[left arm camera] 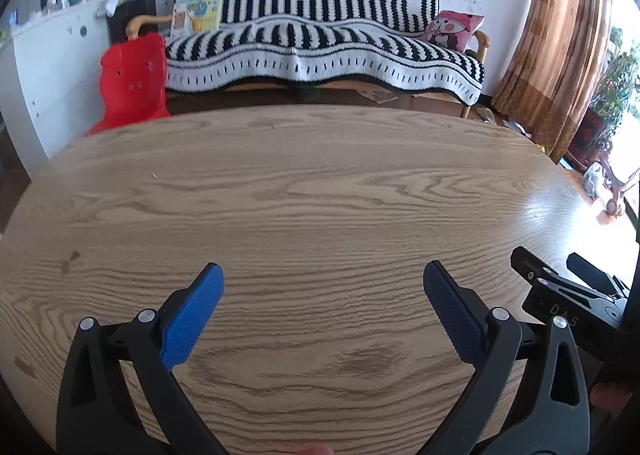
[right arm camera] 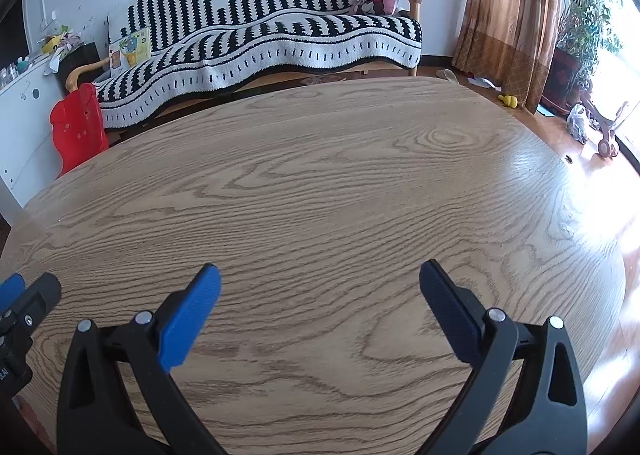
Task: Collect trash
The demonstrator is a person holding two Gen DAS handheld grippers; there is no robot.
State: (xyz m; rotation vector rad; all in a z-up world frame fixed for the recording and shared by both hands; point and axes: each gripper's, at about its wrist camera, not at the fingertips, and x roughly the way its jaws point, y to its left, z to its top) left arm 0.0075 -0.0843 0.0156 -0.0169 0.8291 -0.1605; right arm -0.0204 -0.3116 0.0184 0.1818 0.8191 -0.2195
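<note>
- Both my grippers hover low over the near edge of the wooden table (left arm camera: 320, 191), side by side. The left gripper (left arm camera: 322, 279) has its jaws spread wide with nothing between them, and the right gripper (right arm camera: 320, 277) is the same: wide apart and empty.
- I can find no trash on the table in either view; the wood is bare from near edge to far edge, apart from a tiny pale speck (left arm camera: 154, 175) towards the far left corner that is too small to name.
- The likeliest litter I can see lies on the floor beyond the far right corner: a scrap of paper (right arm camera: 486, 82) and a small yellow object (right arm camera: 509, 100) near the curtain (right arm camera: 508, 15). Whether these are the trash meant, I cannot say.
- So I judge this step to be a search, not a grasp. To do it well I would keep both jaws apart, lift and pan slowly so the fisheye sweeps the table's edges and the floor, and keep the two grippers from knocking, since they sit close together.
</note>
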